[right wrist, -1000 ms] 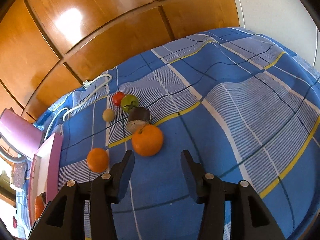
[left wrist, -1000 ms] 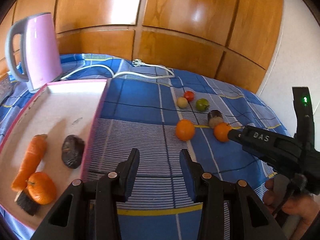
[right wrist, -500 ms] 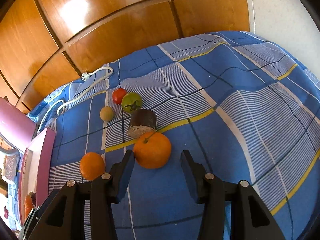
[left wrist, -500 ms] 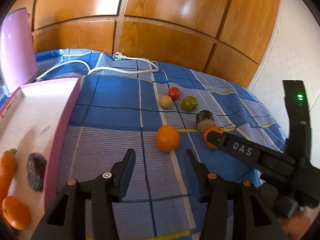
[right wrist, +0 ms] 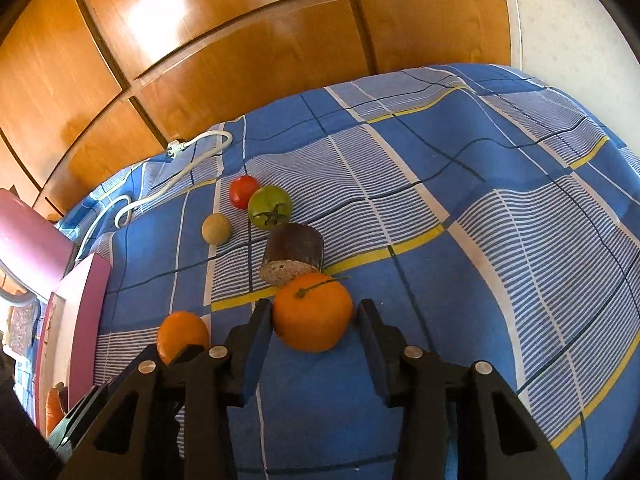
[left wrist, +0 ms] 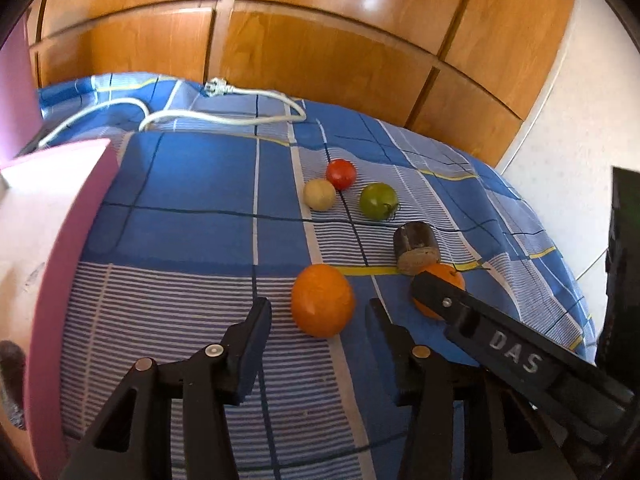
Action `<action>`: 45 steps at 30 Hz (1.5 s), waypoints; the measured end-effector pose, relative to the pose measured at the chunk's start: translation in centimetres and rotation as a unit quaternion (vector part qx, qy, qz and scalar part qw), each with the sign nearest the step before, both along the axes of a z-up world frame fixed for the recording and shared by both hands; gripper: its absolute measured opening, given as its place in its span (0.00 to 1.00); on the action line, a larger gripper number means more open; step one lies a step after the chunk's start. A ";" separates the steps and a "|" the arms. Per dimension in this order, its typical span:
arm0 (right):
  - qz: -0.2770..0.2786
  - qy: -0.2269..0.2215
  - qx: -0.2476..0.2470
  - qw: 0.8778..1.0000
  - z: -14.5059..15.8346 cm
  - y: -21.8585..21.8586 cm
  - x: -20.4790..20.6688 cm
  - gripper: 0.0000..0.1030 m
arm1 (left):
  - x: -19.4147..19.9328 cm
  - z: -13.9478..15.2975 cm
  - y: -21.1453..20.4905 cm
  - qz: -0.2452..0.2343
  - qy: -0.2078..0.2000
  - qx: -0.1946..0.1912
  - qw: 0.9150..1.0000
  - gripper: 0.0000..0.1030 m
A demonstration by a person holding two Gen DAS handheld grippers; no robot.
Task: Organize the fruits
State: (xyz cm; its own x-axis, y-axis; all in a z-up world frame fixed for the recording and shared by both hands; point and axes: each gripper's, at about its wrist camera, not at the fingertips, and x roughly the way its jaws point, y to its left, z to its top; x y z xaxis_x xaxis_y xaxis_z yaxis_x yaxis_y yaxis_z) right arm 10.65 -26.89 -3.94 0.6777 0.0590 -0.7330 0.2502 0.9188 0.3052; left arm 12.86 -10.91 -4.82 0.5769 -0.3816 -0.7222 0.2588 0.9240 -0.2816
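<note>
Both grippers closing: left gripper (left wrist: 318, 314) spread around 1 orange (left wrist: 322, 300), right gripper (right wrist: 314, 320) flanking the stemmed orange (right wrist: 312, 312), pads not yet pressing.

Ahead of me stand glossy wooden cupboard doors (left wrist: 320, 52) with panel seams, catching bright patches of daylight. To their right rises a plain white wall (right wrist: 568, 20). Under me spreads a blue checked bedspread (right wrist: 500, 208) with white stripes and thin yellow lines, slightly rumpled.
</note>
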 end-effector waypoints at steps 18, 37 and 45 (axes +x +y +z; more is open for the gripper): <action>0.011 -0.004 -0.015 1.000 -0.5 0.4 -0.1 0.42 | -2.9 -0.1 2.4 0.051 -0.002 0.012 0.999 0.31; 0.052 0.008 -0.063 0.997 -0.3 3.4 -1.3 0.38 | -6.6 -0.3 4.3 0.071 -0.026 0.014 0.997 0.32; 0.067 0.015 -0.056 0.996 -0.4 4.0 -1.6 0.38 | -6.6 -0.4 4.2 0.071 -0.030 0.019 0.997 0.32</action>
